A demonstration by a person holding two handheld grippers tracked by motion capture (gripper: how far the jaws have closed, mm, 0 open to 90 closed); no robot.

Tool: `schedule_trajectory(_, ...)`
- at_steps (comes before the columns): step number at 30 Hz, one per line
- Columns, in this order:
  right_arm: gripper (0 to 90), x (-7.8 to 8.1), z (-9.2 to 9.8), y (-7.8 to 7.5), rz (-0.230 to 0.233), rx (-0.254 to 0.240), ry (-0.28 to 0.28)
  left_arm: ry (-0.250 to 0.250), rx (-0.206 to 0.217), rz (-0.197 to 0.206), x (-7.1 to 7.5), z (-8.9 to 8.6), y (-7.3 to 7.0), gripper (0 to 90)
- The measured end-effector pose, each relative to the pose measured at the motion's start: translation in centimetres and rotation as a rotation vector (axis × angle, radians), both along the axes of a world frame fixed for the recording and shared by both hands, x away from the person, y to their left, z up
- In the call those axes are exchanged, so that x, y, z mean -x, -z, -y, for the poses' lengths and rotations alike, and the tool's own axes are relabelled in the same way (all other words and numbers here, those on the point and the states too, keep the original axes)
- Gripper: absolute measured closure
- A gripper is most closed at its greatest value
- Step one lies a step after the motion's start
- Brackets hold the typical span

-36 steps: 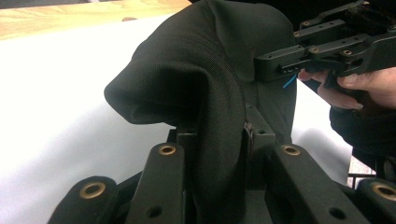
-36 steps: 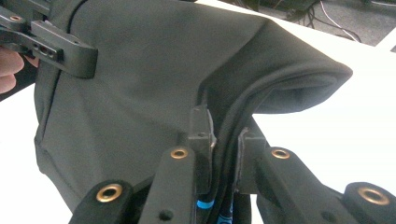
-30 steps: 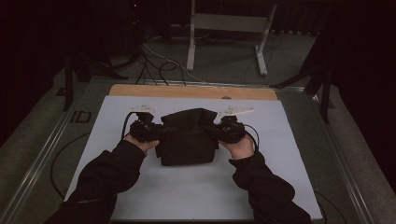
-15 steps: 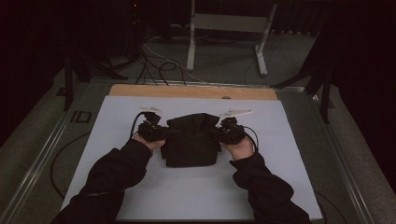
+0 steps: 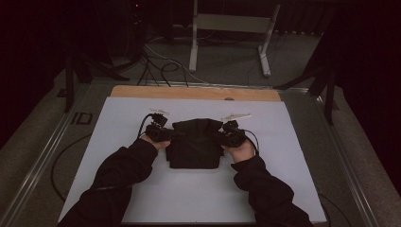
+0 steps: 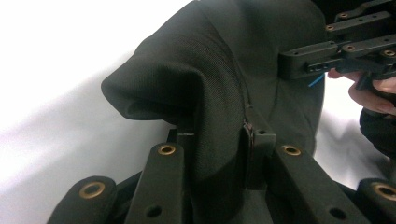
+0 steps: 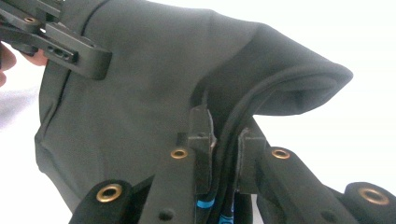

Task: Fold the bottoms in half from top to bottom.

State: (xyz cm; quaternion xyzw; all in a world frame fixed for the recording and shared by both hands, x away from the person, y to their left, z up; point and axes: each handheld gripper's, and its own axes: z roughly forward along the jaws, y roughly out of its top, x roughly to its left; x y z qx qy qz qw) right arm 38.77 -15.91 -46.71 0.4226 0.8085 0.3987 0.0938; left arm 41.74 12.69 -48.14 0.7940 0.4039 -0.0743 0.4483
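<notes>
I read no writing on the dark cloth. My left claw and right claw pinch its folded corners above the white desk, near the desk's middle.

I see bare white table mat open all round the folded black fabric garment, with wide room toward the wooden strip at the far edge and toward my near edge. Between my left gripper and right gripper the garment blocks any straight pass. Beyond the table, a white metal stand and floor cables crowd the far side.
</notes>
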Motion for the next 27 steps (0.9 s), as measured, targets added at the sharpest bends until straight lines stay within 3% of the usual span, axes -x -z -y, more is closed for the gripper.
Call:
schedule_trajectory(8,80.4,-1.0,0.0,0.9,0.012,-0.001,0.03,-0.012,-0.021,-0.004,-1.4,0.1,0.8,73.8)
schedule_trajectory(13,80.3,-1.7,-0.2,1.7,0.02,0.024,0.041,-0.031,-0.038,-0.001,-1.9,0.4,1.3,73.6)
schedule_trajectory(27,79.9,-3.7,-0.1,3.1,0.01,0.037,0.083,-0.073,-0.041,-0.008,-3.4,0.9,2.7,72.6)
